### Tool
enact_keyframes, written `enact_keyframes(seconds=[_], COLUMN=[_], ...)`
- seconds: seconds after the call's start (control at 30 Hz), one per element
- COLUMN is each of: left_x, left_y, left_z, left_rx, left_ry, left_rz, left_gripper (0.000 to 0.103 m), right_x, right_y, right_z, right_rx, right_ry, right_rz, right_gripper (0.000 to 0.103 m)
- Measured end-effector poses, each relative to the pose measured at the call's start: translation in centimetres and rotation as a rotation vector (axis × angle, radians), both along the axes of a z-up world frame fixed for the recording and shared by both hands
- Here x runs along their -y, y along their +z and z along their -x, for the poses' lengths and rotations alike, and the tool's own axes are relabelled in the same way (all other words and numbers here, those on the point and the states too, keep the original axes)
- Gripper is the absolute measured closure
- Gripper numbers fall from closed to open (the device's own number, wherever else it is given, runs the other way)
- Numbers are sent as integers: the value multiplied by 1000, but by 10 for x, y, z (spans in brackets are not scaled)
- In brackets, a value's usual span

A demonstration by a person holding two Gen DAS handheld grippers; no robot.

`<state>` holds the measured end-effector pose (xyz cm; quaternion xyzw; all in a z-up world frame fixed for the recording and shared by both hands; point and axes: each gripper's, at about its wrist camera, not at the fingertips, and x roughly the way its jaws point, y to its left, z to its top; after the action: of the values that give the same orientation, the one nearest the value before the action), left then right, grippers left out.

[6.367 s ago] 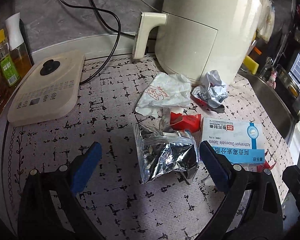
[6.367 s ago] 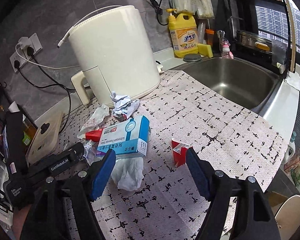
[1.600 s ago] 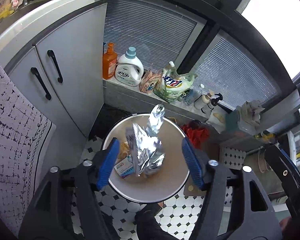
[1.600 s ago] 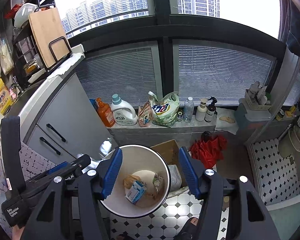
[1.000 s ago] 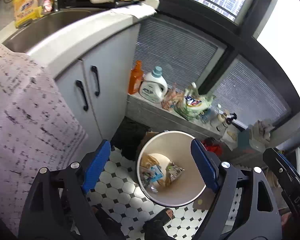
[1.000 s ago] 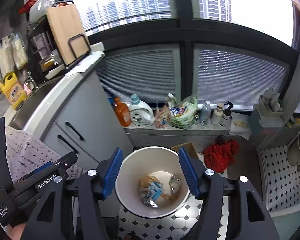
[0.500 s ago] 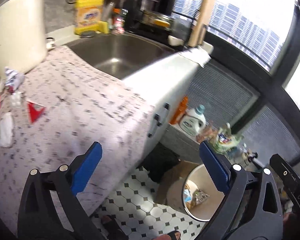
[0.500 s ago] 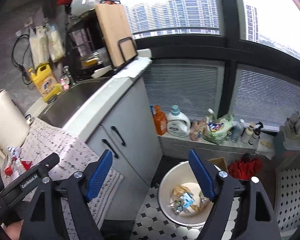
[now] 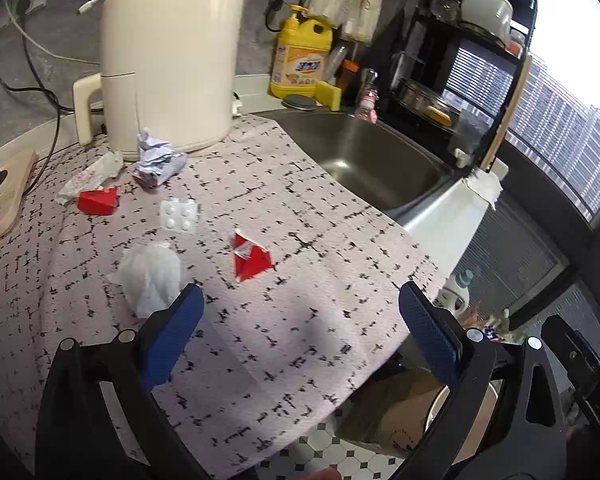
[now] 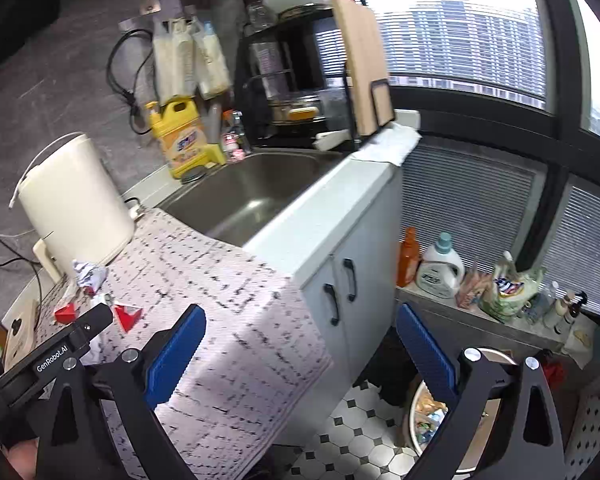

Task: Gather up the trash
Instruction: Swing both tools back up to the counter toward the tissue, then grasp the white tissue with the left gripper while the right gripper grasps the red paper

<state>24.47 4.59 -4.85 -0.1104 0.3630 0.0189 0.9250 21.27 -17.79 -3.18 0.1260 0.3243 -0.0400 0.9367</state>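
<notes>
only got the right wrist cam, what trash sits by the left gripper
Observer: A white tissue lies just beyond the left gripper, by its left finger.
Operator: anything between the red bits
Observer: A pill blister lies flat between the red box and the red wrapper.
Operator: left jaws holding anything
Observer: No. They have just been opening and stand wide, with nothing between them.

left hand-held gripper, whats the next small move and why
Probably ease the left hand-held gripper forward and down over the white crumpled tissue. Its jaws are wide open and empty, and the tissue is the nearest trash on the patterned mat.
</notes>
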Motion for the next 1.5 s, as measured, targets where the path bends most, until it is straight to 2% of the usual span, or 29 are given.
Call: enact_keyframes(seconds=[0.27, 0.5, 1.0, 1.07, 1.1, 1.13, 1.2, 1.3, 1.5], left_x=[-59, -94, -105, -108, -110, -113, -121, -139, -177], left_y=[0, -17, -60, -62, -64, -64, -62, -57, -49], left_z=[5, -1, -42, -43, -44, -44, -44, -41, -33], left_rx=[11, -39, -149, -157, -170, -175, -175, -160, -136], left_ry=[100, 155, 96, 89, 85, 88, 85, 118, 208], left_rz=[-5, -12, -62, -63, -59, -68, -60, -54, -48], left_gripper=[6, 6, 7, 25, 46, 61, 84, 88, 88], right_x=[-52, -94, -121, -129, -134, -139, -149, -166, -200], right_y=[-1, -6, -29, -32, -34, -35, -36, -37, -41], right_z=[-21, -34, -52, -56, -58, -60, -65, -76, -89], right_rx=[9, 3, -55, -66, -69, -72, -74, -71, -90], right_ry=[78, 143, 110, 125, 133, 146, 168, 201, 277], right_rz=[-1, 8, 55, 53, 53, 54, 55, 52, 47], right_gripper=[9, 10, 10, 11, 12, 13, 14, 16, 23])
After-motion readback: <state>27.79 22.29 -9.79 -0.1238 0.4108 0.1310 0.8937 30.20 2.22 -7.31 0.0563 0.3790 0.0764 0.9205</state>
